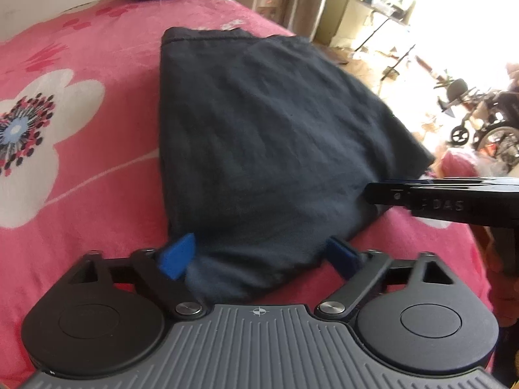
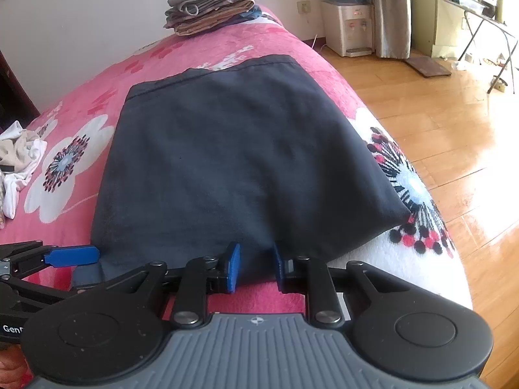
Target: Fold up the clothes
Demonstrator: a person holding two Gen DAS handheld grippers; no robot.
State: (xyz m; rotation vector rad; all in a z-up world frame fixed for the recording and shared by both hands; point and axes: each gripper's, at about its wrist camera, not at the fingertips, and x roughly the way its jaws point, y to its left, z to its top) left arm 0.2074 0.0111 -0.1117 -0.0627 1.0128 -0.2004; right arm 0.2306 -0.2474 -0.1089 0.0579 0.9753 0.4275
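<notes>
A dark navy garment (image 1: 259,136) lies folded flat on the pink floral bed; it also shows in the right wrist view (image 2: 227,162). My left gripper (image 1: 259,256) is open, its blue pads wide apart on either side of the garment's near edge, with cloth between them. My right gripper (image 2: 256,265) has its blue pads a small gap apart around the near hem, with cloth between them; whether they pinch it is unclear. The right gripper's fingers (image 1: 421,194) reach in from the right in the left wrist view. The left gripper's blue pad (image 2: 73,256) shows at the left in the right wrist view.
A stack of folded clothes (image 2: 211,3) sits at the bed's far end by the wall. A crumpled white and beige pile (image 2: 19,162) lies at the bed's left. The bed's edge (image 2: 438,227) drops to a wooden floor on the right. A water dispenser (image 2: 348,27) stands beyond.
</notes>
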